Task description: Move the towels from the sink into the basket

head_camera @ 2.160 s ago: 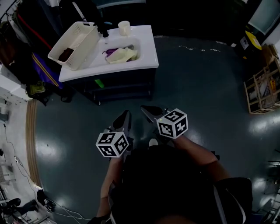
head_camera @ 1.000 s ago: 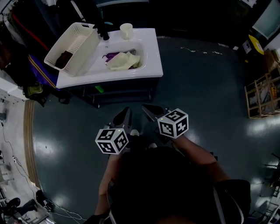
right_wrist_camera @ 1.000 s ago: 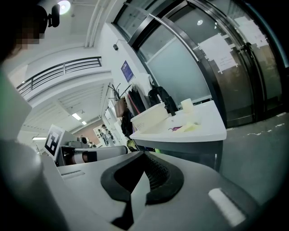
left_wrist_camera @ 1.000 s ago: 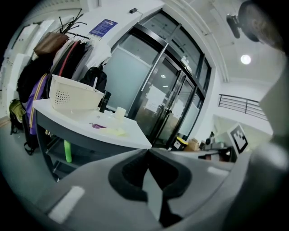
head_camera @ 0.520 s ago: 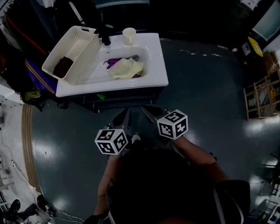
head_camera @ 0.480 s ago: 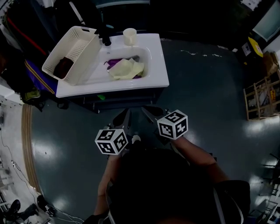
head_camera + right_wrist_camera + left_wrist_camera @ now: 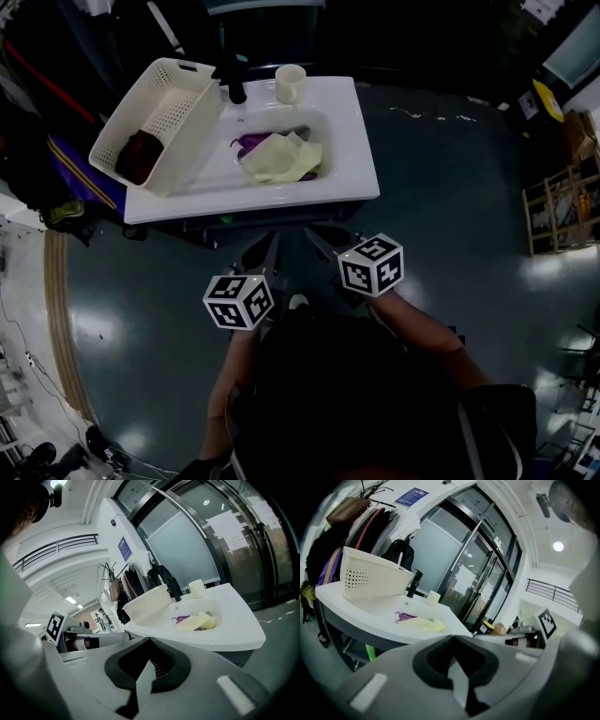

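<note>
From the head view, the sink (image 7: 223, 167) is set in a white counter (image 7: 356, 150) at the top of the picture. Two towels lie in it: a pale yellow towel (image 7: 281, 157) bunched in the middle of the sink, and a purple towel (image 7: 251, 141) partly under it towards the sink's back. A cream basket (image 7: 183, 98) stands just left of the sink with a dark brown towel (image 7: 139, 156) inside. A black faucet (image 7: 234, 84) and a cup (image 7: 290, 84) stand behind the sink. The left gripper (image 7: 269, 246) and the right gripper (image 7: 317, 234) hang side by side in front of the sink, clear of the counter edge, both pointing towards it. In the left gripper view, the left gripper (image 7: 453, 637) is clenched with nothing between its jaws. Beyond it the yellow towel (image 7: 424, 623) and purple towel (image 7: 405, 616) lie in the sink, with the basket (image 7: 370, 576) to the sink's left. In the right gripper view, the right gripper (image 7: 149, 640) is likewise clenched and empty. The yellow towel (image 7: 199, 621) and purple towel (image 7: 183, 618) show in the sink (image 7: 187, 609), the basket (image 7: 145, 604) to the sink's left, and the cup (image 7: 197, 588) behind the sink.
</note>
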{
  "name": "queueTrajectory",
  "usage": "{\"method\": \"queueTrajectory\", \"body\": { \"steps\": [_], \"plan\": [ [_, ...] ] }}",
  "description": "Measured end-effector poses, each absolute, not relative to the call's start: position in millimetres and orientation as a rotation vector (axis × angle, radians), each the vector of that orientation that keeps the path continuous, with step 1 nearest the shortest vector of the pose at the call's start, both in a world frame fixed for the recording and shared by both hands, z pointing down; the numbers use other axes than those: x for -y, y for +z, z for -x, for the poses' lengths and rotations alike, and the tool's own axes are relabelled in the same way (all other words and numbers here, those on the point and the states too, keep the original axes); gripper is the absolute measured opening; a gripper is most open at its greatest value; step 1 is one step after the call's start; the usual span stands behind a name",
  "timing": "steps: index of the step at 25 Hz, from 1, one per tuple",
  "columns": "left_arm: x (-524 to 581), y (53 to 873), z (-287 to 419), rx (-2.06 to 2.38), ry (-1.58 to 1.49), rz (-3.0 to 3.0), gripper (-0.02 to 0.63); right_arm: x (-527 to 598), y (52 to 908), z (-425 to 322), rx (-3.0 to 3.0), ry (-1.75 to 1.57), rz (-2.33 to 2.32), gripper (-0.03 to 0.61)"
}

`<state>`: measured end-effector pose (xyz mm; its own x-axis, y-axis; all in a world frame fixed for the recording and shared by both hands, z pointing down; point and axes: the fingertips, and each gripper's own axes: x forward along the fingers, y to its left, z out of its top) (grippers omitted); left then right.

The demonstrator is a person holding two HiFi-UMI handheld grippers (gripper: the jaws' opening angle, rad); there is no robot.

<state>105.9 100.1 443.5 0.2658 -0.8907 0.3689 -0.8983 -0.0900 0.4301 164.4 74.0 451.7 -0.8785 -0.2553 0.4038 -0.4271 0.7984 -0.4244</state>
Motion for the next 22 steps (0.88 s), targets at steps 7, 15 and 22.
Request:
{"method": "queueTrajectory", "body": {
  "steps": [7,15,22],
  "plan": [
    [-88,445,-77,1.584,0.016,-1.985,0.005,-60,452,-131,2.658,0.736,-0.548,-0.005],
    [-71,448,-59,1.548,-0.042,-1.981,0.005,-50,454,-119,2.62,0.688,-0.572,-0.005],
    [-60,450,-43,1.563,-0.099,-1.955,0.005,-30,449,-109,2.616,0.636,-0.58,-0.005]
  ]
}}
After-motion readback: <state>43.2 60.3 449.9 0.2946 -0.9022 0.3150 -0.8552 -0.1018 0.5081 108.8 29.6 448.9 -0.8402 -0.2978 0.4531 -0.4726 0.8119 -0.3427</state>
